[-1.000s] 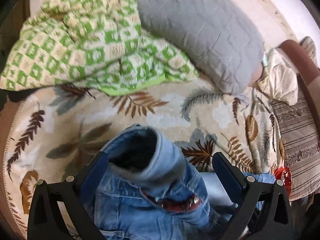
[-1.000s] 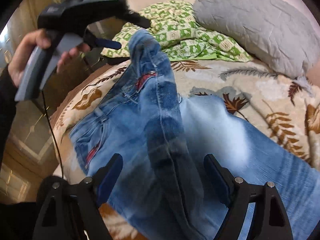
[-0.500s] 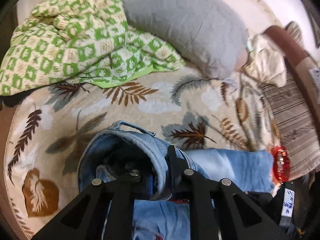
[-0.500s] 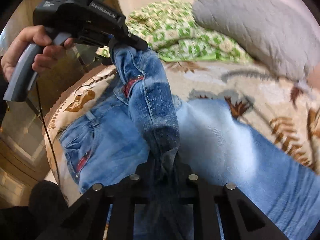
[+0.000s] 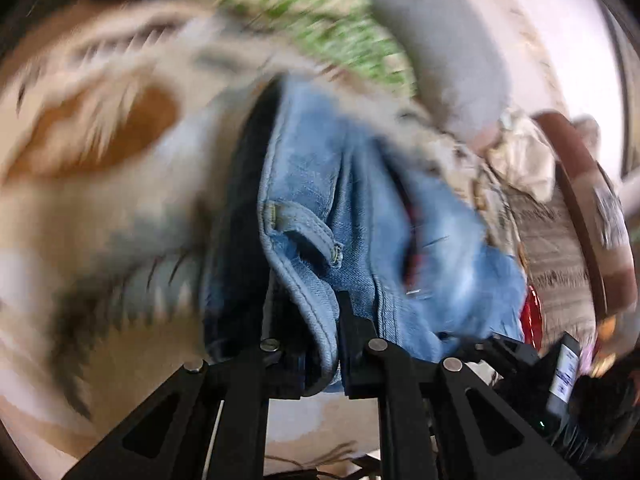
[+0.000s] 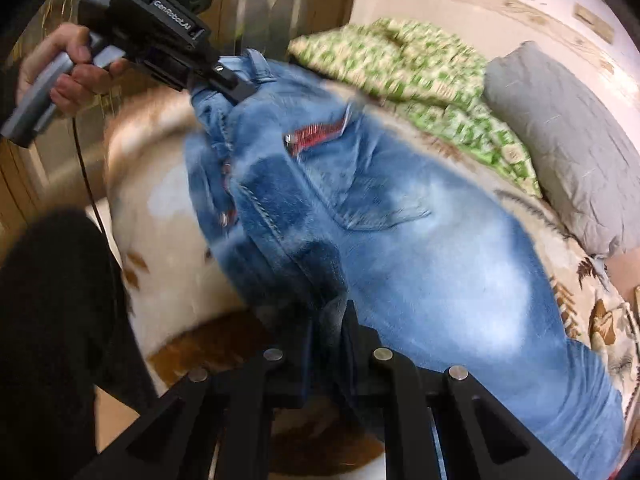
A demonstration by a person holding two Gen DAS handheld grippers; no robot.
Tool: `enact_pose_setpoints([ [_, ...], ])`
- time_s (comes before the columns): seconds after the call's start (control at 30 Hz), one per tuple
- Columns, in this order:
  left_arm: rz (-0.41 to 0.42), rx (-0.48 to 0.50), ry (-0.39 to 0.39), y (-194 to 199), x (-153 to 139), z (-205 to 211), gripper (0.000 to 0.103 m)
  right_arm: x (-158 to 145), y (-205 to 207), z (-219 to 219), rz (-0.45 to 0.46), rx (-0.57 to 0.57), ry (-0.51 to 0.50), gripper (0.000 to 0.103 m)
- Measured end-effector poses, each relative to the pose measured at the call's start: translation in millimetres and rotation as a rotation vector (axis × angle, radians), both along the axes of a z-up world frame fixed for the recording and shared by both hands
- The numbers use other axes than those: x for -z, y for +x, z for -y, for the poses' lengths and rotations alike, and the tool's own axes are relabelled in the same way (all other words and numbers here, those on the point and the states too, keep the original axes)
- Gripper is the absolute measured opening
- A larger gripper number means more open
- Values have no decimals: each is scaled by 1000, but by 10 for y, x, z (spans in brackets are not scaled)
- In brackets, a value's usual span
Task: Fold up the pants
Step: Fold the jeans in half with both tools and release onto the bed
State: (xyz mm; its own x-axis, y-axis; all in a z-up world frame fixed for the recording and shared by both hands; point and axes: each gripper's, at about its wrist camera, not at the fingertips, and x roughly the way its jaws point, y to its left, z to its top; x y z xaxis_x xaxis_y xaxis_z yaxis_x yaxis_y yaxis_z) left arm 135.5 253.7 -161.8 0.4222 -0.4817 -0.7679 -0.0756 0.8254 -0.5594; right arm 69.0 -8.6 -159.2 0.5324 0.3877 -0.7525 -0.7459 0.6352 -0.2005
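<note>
**Both grippers clamp the jeans**

A second ago both stood open; now the left gripper [image 5: 320,344] pinches the jeans' [image 6: 400,240] stitched waistband, the right gripper [image 6: 326,340] their seam. Faded denim lies along the bed's [image 6: 160,208] leaf-printed near edge.

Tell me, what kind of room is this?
Most likely a bedroom: the jeans lie on a bed with a leaf-print cover, a grey pillow and a green checked blanket.

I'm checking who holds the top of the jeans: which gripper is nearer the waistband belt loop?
Left. The left gripper clamps the waistband beside the belt loop; the right gripper clamps denim farther down.
</note>
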Motion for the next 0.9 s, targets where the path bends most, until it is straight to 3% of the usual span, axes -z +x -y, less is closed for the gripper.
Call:
enact_pose_setpoints([
  [0.1,9,-50,-64,-14,99,-51,13,5,39,11,-9,22,15,14],
  [0.17,16,-45,-30,-12,59,1,14,-1,48,23,-19,26,20,15],
  [0.27,34,-26,-9,6,-38,60,24,-24,25,27,47,62,-27,38],
  [0.33,45,-23,-25,-11,-157,50,62,-86,-27,68,86,105,-42,80],
  [0.37,55,-31,-18,-27,-250,38,77,-167,-45,153,69,105,2,87],
  [0.4,63,-59,43,-39,-336,5,103,-233,-55,233,48,109,44,91],
  [0.47,107,-85,153,-73,-560,-18,103,-334,-80,360,50,142,79,92],
  [0.63,201,-17,302,6,-1111,181,103,-565,-130,768,43,276,181,94],
  [0.8,361,303,413,255,-1605,952,103,-769,-187,1362,-41,515,406,98],
  [0.9,471,588,408,492,-1804,1735,103,-771,-318,1748,-88,690,542,99],
])
